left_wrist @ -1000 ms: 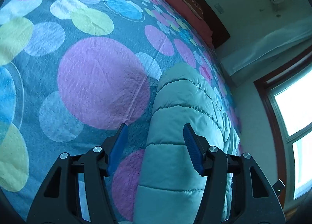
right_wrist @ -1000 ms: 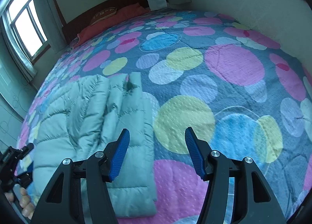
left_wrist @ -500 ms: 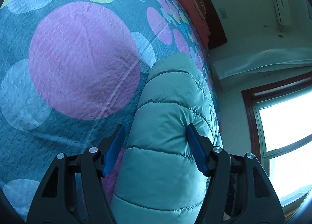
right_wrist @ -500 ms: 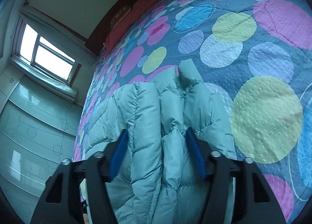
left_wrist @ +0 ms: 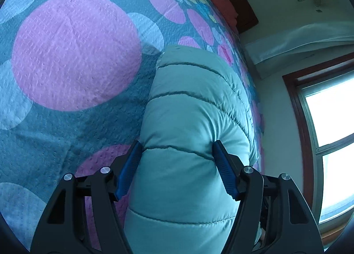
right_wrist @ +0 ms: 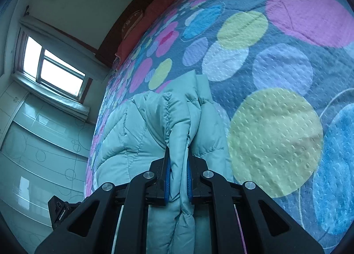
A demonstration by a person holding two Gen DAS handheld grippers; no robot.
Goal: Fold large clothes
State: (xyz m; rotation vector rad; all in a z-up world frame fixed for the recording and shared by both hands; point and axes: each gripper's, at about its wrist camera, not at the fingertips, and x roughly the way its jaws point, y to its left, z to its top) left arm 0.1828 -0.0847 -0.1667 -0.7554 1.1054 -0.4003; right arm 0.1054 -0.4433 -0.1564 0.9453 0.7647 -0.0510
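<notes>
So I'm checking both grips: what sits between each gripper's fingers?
Left wrist view: the puffy jacket bulges between the open left gripper. Right wrist view: the right gripper pinches a jacket fold.

One puffer jacket (right_wrist: 137,134) is counted, lying on one bed (right_wrist: 276,72) near its window-side edge. Two claws are counted: the left claw (left_wrist: 177,165) and the right claw (right_wrist: 178,176). One red pillow (right_wrist: 141,26) and one window (right_wrist: 53,70) are seen beyond the jacket.
</notes>
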